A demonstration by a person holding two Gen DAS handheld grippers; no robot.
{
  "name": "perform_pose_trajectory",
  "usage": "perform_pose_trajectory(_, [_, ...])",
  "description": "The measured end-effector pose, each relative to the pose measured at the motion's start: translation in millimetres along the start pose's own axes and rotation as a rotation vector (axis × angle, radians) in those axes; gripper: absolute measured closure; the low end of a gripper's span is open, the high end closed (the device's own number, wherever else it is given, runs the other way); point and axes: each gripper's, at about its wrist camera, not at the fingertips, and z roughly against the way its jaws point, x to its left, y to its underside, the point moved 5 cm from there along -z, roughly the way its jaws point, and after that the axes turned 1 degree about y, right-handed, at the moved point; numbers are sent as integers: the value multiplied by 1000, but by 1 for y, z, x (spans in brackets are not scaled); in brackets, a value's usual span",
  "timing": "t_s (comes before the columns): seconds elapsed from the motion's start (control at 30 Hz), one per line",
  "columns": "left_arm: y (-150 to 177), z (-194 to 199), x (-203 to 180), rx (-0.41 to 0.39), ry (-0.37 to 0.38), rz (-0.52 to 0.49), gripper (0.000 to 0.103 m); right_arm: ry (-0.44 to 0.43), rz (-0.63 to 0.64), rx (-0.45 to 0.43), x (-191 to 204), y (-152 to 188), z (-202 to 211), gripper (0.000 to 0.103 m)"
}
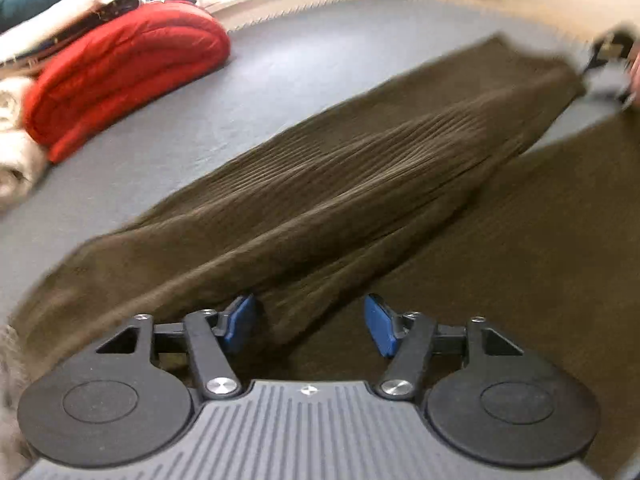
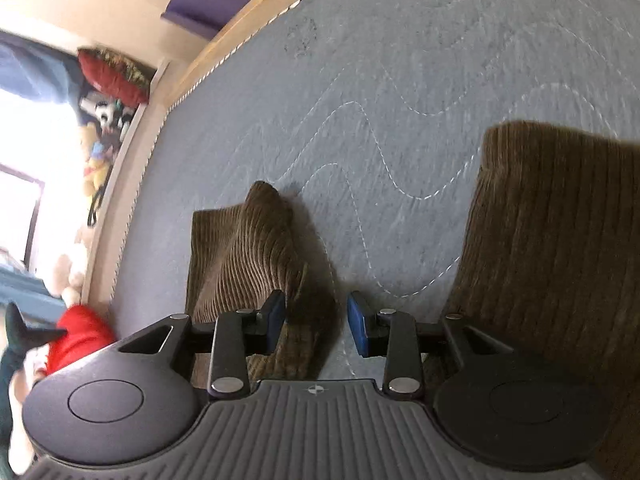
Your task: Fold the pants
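Two grippers over brown corduroy pants [image 1: 340, 184].
Left gripper [image 1: 310, 322] and right gripper [image 2: 316, 322] were held wide, nothing gripped; grey quilt [image 2: 400, 100] beneath.

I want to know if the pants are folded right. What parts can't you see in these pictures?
- Waist end of the pants: left wrist view, cut off by the frame and hidden behind the left gripper.
- Right gripper: left wrist view, blurred at the edge; its jaws unreadable there.
- Second leg: right wrist view, runs off the right edge.
- Shelf toys: too small and overexposed.
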Motion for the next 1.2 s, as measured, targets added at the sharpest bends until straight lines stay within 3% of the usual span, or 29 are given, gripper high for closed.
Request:
perform_pose_trajectory(0.03, [-2, -4, 6, 3, -21, -9, 54, -1, -17, -5, 0, 0, 0, 66])
perform_pose_trajectory(0.07, [-5, -8, 12, 17, -50, -16, 78, -8, -41, -6, 0, 0, -2, 64])
perform_pose_trajectory(0.17, [-14, -7, 31, 17, -82, 7, 89, -74, -129, 68, 4, 10, -14, 62])
perform_pose_trajectory(0.23, [-19, 0, 38, -5, -122, -8, 91, -100, -158, 110, 5, 19, -21, 62])
perform_pose_trajectory(0.33, [-15, 5, 45, 3, -89, -8, 91, -116, -210, 104, 4, 20, -23, 64])
perform_pose_trajectory(0.37, [-12, 5, 45, 8, -82, -21, 91, -133, -254, 101, 2, 17, -23, 73])
perform_pose_trajectory(0.43, [-7, 6, 46, 13, -79, -42, 91, -159, -314, 38, -3, 7, -14, 89])
perform_pose_trajectory(0.57, [5, 7, 45, 46, -11, -41, 91, -146, -233, -110, 5, -18, 17, 97])
perform_pose_trajectory(0.63, [9, 4, 42, 58, 9, -50, 91, -47, -126, -225, 9, -27, 39, 97])
perform_pose_trajectory(0.67, [10, 4, 44, 63, 36, -36, 91, 60, -80, -253, 6, -30, 46, 97])
perform_pose_trajectory(0.73, [10, 9, 48, 60, 129, 9, 84, 227, -37, -217, -6, -29, 45, 96])
perform_pose_trajectory(0.8, [12, 19, 52, 48, 249, 34, 65, 336, 36, -201, -11, -26, 45, 97])
perform_pose_trajectory(0.83, [13, 26, 55, 31, 306, 34, 64, 427, 78, -264, -10, -27, 54, 98])
perform_pose_trajectory(0.93, [16, 50, 78, -53, 382, 67, 64, 546, 194, -436, 8, -37, 78, 94])
perform_pose_trajectory(0.97, [17, 55, 92, -83, 381, 110, 64, 557, 240, -482, 17, -38, 85, 94])
perform_pose_trajectory(1.03, [20, 60, 128, -123, 344, 215, 64, 460, 279, -476, 35, -35, 85, 94])
perform_pose_trajectory(1.2, [35, 49, 239, -149, 48, 446, 63, 207, 447, -265, 94, 6, 48, 94])
